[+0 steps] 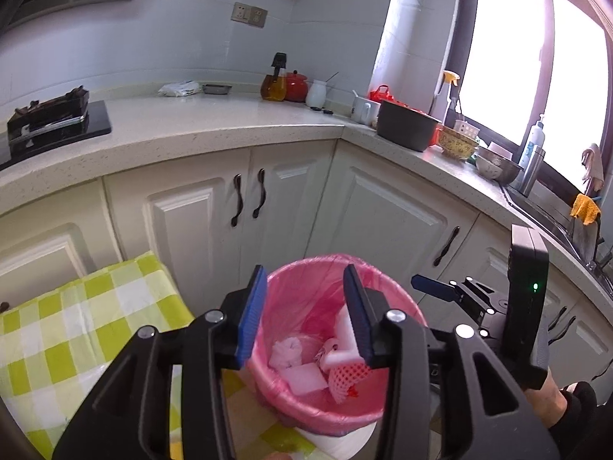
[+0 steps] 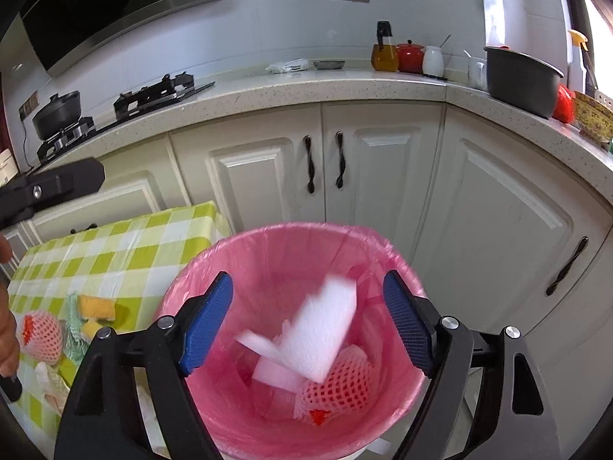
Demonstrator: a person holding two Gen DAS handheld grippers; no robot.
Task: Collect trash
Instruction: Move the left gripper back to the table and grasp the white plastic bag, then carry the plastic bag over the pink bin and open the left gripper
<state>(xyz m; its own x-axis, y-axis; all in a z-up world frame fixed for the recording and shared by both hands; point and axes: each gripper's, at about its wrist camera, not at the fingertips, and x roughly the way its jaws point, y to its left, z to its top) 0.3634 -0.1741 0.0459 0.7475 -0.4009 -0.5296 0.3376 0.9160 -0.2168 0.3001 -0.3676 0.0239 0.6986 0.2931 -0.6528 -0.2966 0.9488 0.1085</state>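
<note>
My right tongs [image 2: 308, 324] gape empty over the pink-lined bin [image 2: 268, 241], a blurred white foam piece [image 2: 325, 329] below them inside. My left tongs [image 1: 304, 312] are spread too. The netted trash [image 2: 40, 335] on the table [image 2: 126, 241] lies left of them, likely nearer my left.

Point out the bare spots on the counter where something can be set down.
The counter is bare between the gas stove and the oil bottle, in front of the white packet and metal dish. Toward the window it is crowded: mug, dark pot, bowls.
</note>
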